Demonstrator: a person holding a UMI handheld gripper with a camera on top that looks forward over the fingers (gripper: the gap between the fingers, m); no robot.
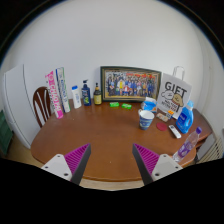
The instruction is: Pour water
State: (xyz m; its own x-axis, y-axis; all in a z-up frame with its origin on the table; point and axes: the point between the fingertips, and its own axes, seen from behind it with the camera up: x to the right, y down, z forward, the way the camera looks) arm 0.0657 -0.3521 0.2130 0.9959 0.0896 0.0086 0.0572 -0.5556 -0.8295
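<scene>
The gripper point(110, 160) hangs over the near edge of a round wooden table point(100, 135), its two fingers spread wide with nothing between them. Beyond the right finger, a white cup point(147, 119) stands on the tabletop, with a blue jug point(186, 118) further right near the table's edge. Farther back, bottles point(86, 94) stand beside a framed picture point(130, 83) leaning against the wall, and a white gift bag point(175, 97) stands to the picture's right. A chair point(41, 103) sits at the far left.
</scene>
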